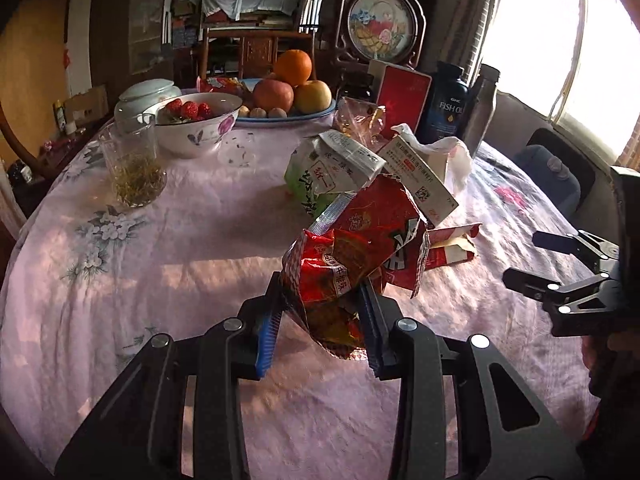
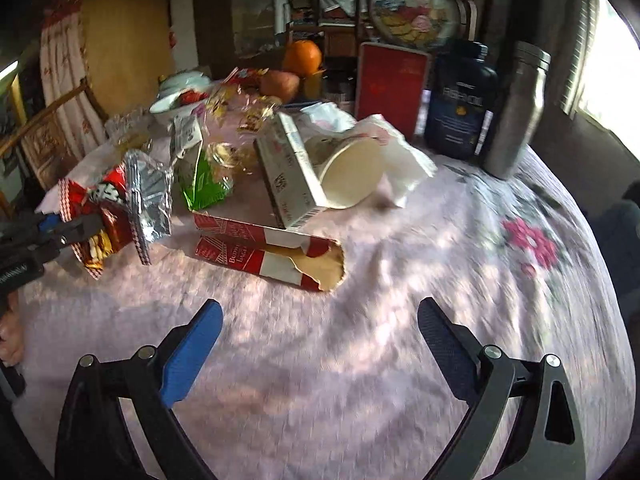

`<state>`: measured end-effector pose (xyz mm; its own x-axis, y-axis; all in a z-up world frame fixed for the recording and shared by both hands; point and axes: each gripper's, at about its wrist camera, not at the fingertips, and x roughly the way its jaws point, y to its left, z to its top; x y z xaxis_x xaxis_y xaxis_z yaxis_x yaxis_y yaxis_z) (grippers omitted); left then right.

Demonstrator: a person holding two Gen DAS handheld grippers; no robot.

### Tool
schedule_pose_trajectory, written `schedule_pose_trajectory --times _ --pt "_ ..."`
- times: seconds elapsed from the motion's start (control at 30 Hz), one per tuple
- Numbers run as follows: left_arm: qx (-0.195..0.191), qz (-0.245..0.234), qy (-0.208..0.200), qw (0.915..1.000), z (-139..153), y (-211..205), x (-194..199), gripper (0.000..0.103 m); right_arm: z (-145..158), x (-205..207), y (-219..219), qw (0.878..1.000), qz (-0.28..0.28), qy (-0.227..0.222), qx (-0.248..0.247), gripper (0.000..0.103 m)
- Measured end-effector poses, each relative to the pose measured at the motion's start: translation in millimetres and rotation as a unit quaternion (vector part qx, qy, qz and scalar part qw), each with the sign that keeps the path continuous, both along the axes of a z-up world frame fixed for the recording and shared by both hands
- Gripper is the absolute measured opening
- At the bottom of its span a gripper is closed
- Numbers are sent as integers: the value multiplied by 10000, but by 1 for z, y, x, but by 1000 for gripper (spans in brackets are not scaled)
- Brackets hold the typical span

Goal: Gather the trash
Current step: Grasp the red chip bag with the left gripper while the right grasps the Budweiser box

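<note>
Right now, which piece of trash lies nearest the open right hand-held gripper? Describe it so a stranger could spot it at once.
On the pink floral tablecloth, look ahead of the right hand-held gripper, in front of the litter pile. There lies a flattened red-and-white carton, alone and touching nothing. Unlike the white box and paper cup behind it, its right end is torn open, showing brown cardboard.

Black linkage tool (image 2: pixel 320 320), silver rivets, one blue pad, one black.

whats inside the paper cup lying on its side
The paper cup shows a plain, bare inner wall through its open mouth. Its far end is not in view, and the white box covers its side.
</note>
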<state>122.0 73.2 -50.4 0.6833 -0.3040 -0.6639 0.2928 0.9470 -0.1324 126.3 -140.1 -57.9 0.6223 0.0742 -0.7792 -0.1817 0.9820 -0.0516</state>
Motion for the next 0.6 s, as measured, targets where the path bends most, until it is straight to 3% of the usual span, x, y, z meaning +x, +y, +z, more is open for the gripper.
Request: schedule_pose_trajectory --times 0.07,0.13,0.43,0.5,0.57,0.6 --pt "-151 92 128 9998 -1 7 4 37 -13 24 8 9987 227 258 -366 79" --pt "-225 147 170 9995 -2 10 5 37 -20 41 9 9973 455 397 -421 74" --pt "-205 66 204 9996 -3 6 3 37 -17 73 23 9853 1598 388 -469 73" --pt "-202 58 210 9996 -4 5 3 37 -19 79 27 9830 1700 553 -419 63" --pt "-215 65 224 9995 -4 6 3 37 -19 83 27 9834 1632 768 -184 40" --pt "-222 69 228 9995 -4 6 3 37 -17 82 27 9845 1546 825 -107 34"
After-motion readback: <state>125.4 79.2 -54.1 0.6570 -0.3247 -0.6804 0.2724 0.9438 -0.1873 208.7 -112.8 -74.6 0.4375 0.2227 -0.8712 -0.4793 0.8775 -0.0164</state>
